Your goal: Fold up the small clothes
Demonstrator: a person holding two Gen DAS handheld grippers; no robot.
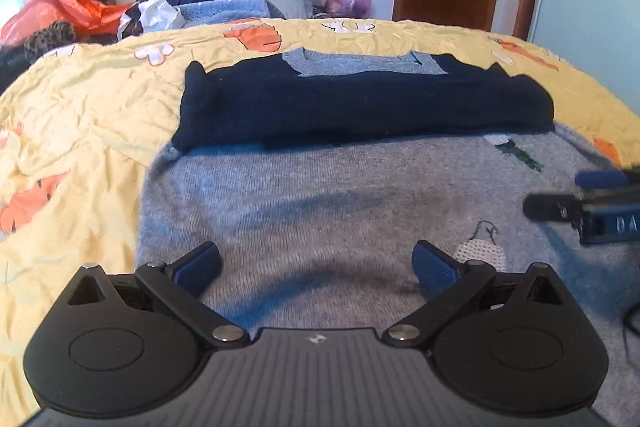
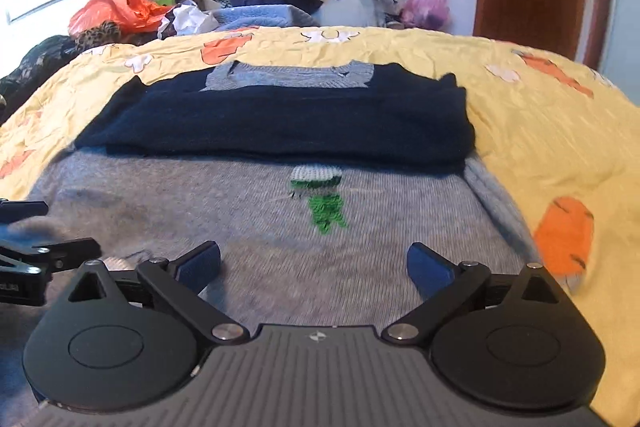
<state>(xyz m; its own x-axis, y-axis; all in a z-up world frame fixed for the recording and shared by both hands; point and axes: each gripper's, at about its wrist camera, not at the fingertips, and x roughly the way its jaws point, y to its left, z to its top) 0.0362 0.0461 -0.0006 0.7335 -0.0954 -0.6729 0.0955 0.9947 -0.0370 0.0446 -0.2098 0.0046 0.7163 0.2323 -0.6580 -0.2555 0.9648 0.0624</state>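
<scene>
Both my jaws spread wide, left gripper (image 1: pixel 316 269) and right gripper (image 2: pixel 314 267), nothing held. Grey sweater (image 2: pixel 248 227) lies flat on the yellow bed (image 1: pixel 92 107) beneath me, navy sleeves (image 1: pixel 360 107) folded across its upper part.

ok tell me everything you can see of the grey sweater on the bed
The grey sweater is a fuzzy knit lying flat on the yellow bedspread, collar at the far end. Its navy sleeves are folded across the chest in a dark band, leaving the grey collar showing beyond it. Below the band sits a small knitted motif in white and green, and a second whitish motif lies nearer the hem. The lower body is spread smooth, not yet folded. Nothing grips it; both gripper shadows fall on it.
</scene>
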